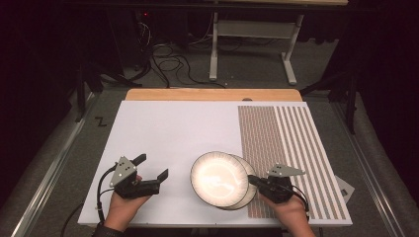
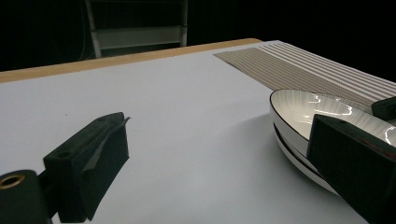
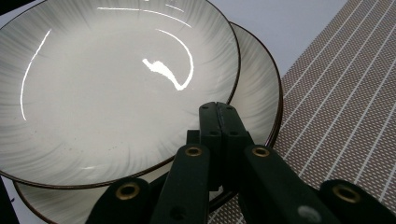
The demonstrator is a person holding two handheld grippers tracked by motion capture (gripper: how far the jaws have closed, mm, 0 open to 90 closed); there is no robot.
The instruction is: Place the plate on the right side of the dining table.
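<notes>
Right gripper (image 1: 253, 180): at about 5 o'clock on the worktop (image 1: 168, 128), held in the person's right hand (image 1: 290, 212); its fingers (image 3: 219, 126) are clenched together on the near right rim of the plates. From the pictures I cannot tell whether they pinch the upper plate's rim, the lower one's, or both.
Upper plate (image 1: 219, 178): white, glossy, dark-rimmed, sitting shifted toward 9 o'clock on the lower plate (image 1: 249, 190), which peeks out as a crescent on the right and near side.
Left gripper (image 1: 153, 168): at about 7 o'clock, in the left hand (image 1: 123, 207), fingers (image 2: 88, 158) spread wide and released, holding nothing; the plates lie well apart from it, off toward 3 o'clock.
Right gripper view: shows the shut fingers over the rims and fine radial ribbing on both plates.
Left gripper view: shows the stack from the side, two rims one above the other, beyond the right finger.
High view: shows both hands and the whole sheet-covered worktop.
Striped mat (image 1: 291, 153): brown and white, along the 3 o'clock side; the plates' right edge overlaps it.
Wooden edge (image 1: 212, 94): at 12 o'clock.
Beyond: cables (image 1: 173, 64) and a white frame (image 1: 252, 44) on the dark floor.
</notes>
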